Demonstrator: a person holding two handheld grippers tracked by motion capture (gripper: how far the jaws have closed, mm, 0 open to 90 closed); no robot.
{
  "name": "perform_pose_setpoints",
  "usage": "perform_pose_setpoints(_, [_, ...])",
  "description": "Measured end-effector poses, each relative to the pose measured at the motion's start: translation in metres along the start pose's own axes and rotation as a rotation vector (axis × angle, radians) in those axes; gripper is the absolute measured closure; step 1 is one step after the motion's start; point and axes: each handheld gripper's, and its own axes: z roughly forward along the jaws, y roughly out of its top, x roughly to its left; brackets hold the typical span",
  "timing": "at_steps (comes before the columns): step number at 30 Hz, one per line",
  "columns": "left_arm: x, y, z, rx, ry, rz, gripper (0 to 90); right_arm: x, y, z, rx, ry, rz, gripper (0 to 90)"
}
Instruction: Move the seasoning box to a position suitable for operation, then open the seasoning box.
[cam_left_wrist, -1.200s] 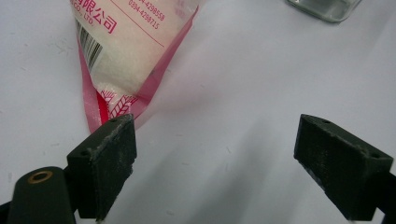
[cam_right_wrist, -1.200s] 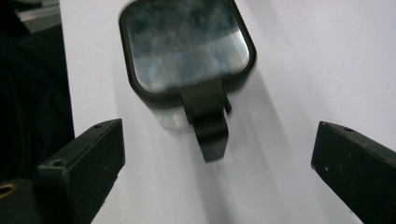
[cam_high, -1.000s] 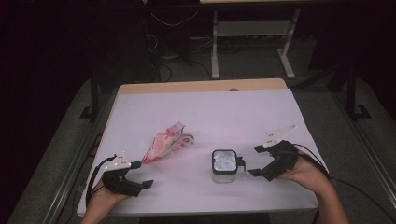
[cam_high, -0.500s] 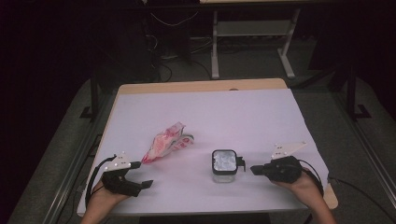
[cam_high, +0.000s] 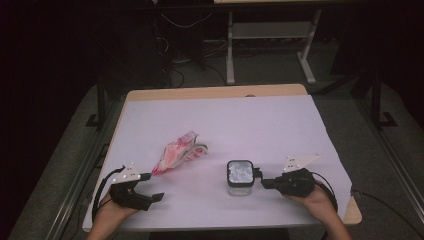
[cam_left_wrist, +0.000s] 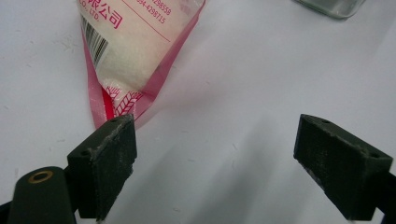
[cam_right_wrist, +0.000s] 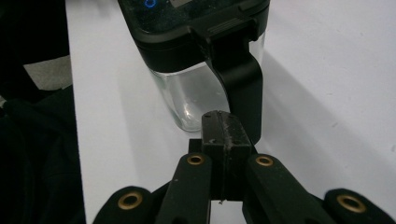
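high view: right gripper (cam_high: 263, 183) pressed together, just beside glass jar (cam_high: 240, 177)
left gripper (cam_high: 152, 186): jaws spread, near pink bag (cam_high: 176, 156)

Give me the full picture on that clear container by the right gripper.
The container is a squarish jar of clear glass or plastic with a black lid and a black side latch hanging down its wall. It stands upright on the white table. The shut right gripper sits just at the latch; contact is unclear.
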Motion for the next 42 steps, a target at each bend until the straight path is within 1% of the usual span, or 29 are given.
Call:
perform_pose_setpoints(5, [-0.001,0.001,0.001,0.0,-0.004,-0.001,12.7,-0.001,0.0,0.0,-0.008,-0.018,-0.001,89.9])
perform_pose_setpoints(6, [-0.002,0.001,0.001,0.0,-0.004,0.004,12.8,-0.003,0.001,0.001,-0.012,-0.031,0.004,90.0])
perform_pose_setpoints(8, [-0.002,0.001,0.002,0.001,-0.005,0.003,12.8,-0.005,0.001,0.001,-0.015,-0.03,0.002,90.0])
perform_pose_setpoints(9, [-0.003,0.001,0.002,0.0,-0.008,0.003,12.8,-0.006,0.001,0.001,-0.019,-0.044,0.003,90.0])
perform_pose_setpoints(13, [-0.004,0.002,0.002,-0.004,-0.013,0.004,12.7,-0.01,0.002,0.001,-0.024,-0.059,-0.004,90.0])
perform_pose_setpoints(15, [-0.005,0.003,0.002,-0.014,-0.016,-0.01,12.7,-0.013,0.004,0.002,-0.033,-0.08,-0.001,90.0])
perform_pose_setpoints(16, [-0.006,0.004,0.002,-0.024,-0.014,-0.015,12.7,-0.014,0.004,0.003,-0.037,-0.071,0.013,90.0])
perform_pose_setpoints(20, [-0.009,0.004,0.0,-0.049,0.003,-0.007,12.8,-0.015,0.004,0.004,-0.036,-0.072,0.005,89.9])
perform_pose_setpoints(21, [-0.009,0.005,-0.001,-0.056,0.004,0.002,12.8,-0.015,0.004,0.004,-0.036,-0.072,0.005,89.9])
perform_pose_setpoints(22, [-0.009,0.005,-0.001,-0.059,0.002,-0.003,12.7,-0.014,0.003,0.002,-0.038,-0.08,0.002,89.8])
perform_pose_setpoints(23, [-0.009,0.005,-0.002,-0.058,0.004,0.004,12.7,-0.015,0.002,0.0,-0.039,-0.081,-0.003,89.4])
perform_pose_setpoints(24, [-0.01,0.005,-0.002,-0.05,0.003,0.013,12.7,-0.015,-0.002,-0.005,-0.041,-0.093,0.006,83.9])
perform_pose_setpoints(25, [-0.011,0.004,-0.002,-0.047,0.006,0.014,12.8,-0.015,-0.005,-0.008,-0.05,-0.092,0.019,81.3])
perform_pose_setpoints(26, [-0.011,0.004,-0.002,-0.047,0.006,0.014,12.8,-0.015,-0.005,-0.008,-0.05,-0.092,0.019,81.3])
perform_pose_setpoints(27, [-0.012,0.005,-0.002,-0.033,0.01,0.023,12.7,-0.018,-0.009,-0.014,-0.061,-0.114,0.036,72.3])
perform_pose_setpoints(28, [-0.012,0.005,-0.003,-0.036,0.009,0.018,12.7,-0.021,-0.011,-0.017,-0.067,-0.125,0.052,67.3])
perform_pose_setpoints(29, [-0.012,0.006,-0.003,-0.039,0.004,0.018,12.7,-0.024,-0.013,-0.019,-0.072,-0.141,0.066,59.7])
perform_pose_setpoints(30, [-0.012,0.006,-0.003,-0.039,0.004,0.018,12.7,-0.024,-0.013,-0.019,-0.072,-0.141,0.066,59.7])
perform_pose_setpoints(31, [-0.014,0.006,-0.003,-0.044,-0.004,0.009,12.7,-0.03,-0.016,-0.021,-0.082,-0.175,0.095,47.1])
perform_pose_setpoints(32, [-0.015,0.007,-0.003,-0.037,-0.009,0.01,12.7,-0.033,-0.018,-0.021,-0.088,-0.195,0.102,43.1])
perform_pose_setpoints(34, [-0.017,0.008,-0.002,-0.03,-0.02,0.007,12.7,-0.039,-0.02,-0.022,-0.096,-0.207,0.13,37.4])
perform_pose_setpoints(35, [-0.018,0.008,-0.002,-0.027,-0.024,0.002,12.7,-0.04,-0.021,-0.023,-0.1,-0.224,0.132,34.8])
perform_pose_setpoints(36, [-0.019,0.009,-0.002,-0.029,-0.027,0.008,12.8,-0.041,-0.021,-0.024,-0.111,-0.231,0.14,32.2])
perform_pose_setpoints(37, [-0.019,0.009,-0.002,-0.029,-0.027,0.008,12.8,-0.041,-0.021,-0.024,-0.111,-0.231,0.14,32.2])
perform_pose_setpoints(38, [-0.02,0.01,-0.002,-0.031,-0.025,0.018,12.8,-0.042,-0.02,-0.024,-0.12,-0.232,0.145,29.6])
perform_pose_setpoints(39, [-0.023,0.011,-0.001,-0.034,-0.03,0.018,12.9,-0.044,-0.021,-0.025,-0.132,-0.233,0.149,26.8])
perform_pose_setpoints(40, [-0.023,0.011,-0.001,-0.034,-0.03,0.018,12.8,-0.044,-0.021,-0.025,-0.136,-0.238,0.148,24.8])
perform_pose_setpoints(41, [-0.025,0.011,-0.001,-0.036,-0.029,0.022,12.9,-0.046,-0.022,-0.024,-0.137,-0.244,0.15,20.5])
perform_pose_setpoints(42, [-0.027,0.012,0.001,-0.033,-0.03,0.036,12.8,-0.046,-0.022,-0.023,-0.13,-0.249,0.157,20.1])
